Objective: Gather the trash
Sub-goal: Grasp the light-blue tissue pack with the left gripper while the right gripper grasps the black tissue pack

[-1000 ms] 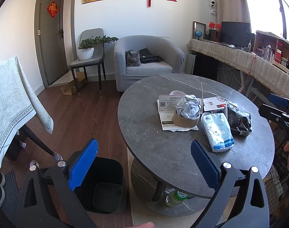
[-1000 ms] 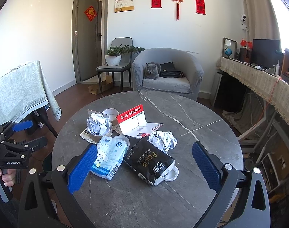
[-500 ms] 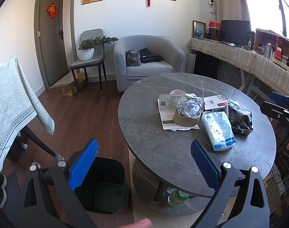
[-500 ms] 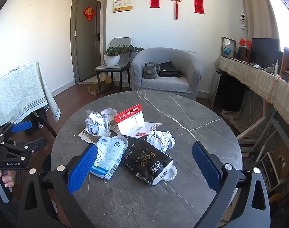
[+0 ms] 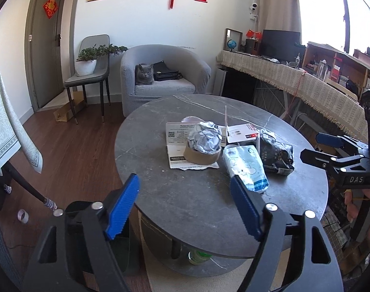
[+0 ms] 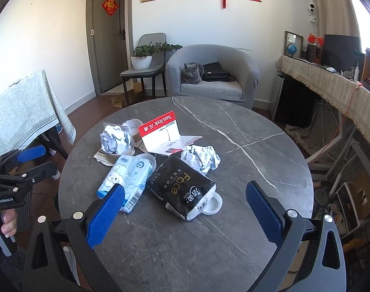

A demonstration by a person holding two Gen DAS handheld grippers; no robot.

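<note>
Table point(image 6: 245, 160) – 2 paper wads point(image 6: 200, 158), 2 tissue packs point(image 6: 126, 182).

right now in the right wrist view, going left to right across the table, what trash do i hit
crumpled foil ball → white and blue tissue pack → black tissue pack → crumpled paper ball

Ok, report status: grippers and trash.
Left gripper, right gripper open, empty. Black tissue pack, blue wipes pack on table. Path unobstructed.
</note>
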